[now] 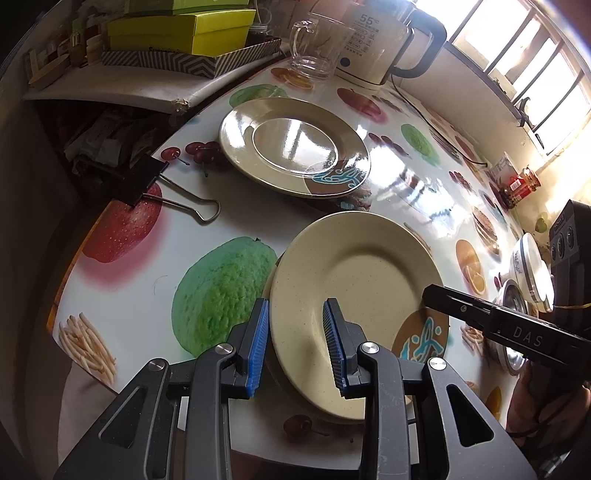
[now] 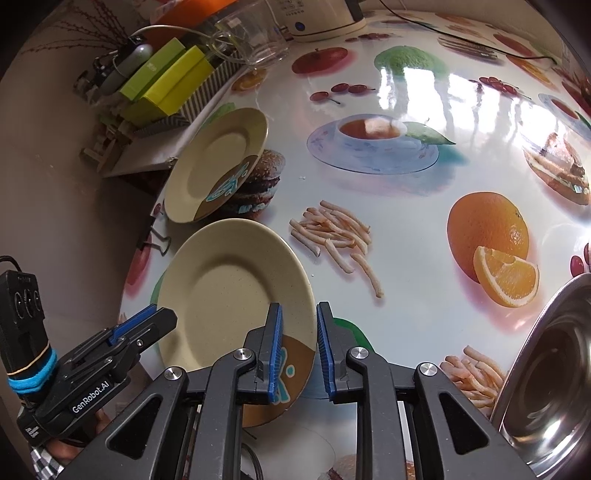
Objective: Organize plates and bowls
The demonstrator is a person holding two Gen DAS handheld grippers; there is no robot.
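Observation:
A beige plate (image 1: 354,295) with a brown and blue corner pattern is held tilted above the fruit-print table (image 1: 166,229). My left gripper (image 1: 295,343) has its blue pads on either side of the plate's left rim. My right gripper (image 2: 298,347) straddles the opposite rim (image 2: 236,295) at the patterned corner. Both sets of jaws stand a little wider than the rim. The right gripper's finger also shows in the left wrist view (image 1: 491,317). A second matching plate (image 1: 295,144) lies flat farther back, seen too in the right wrist view (image 2: 218,166).
A steel bowl (image 2: 546,380) sits at the right. A white patterned bowl (image 1: 532,269) and a steel one (image 1: 513,295) stand on the right side. A binder clip (image 1: 147,181), glass mug (image 1: 314,48), kettle (image 1: 373,44) and green boxes (image 1: 177,33) line the back.

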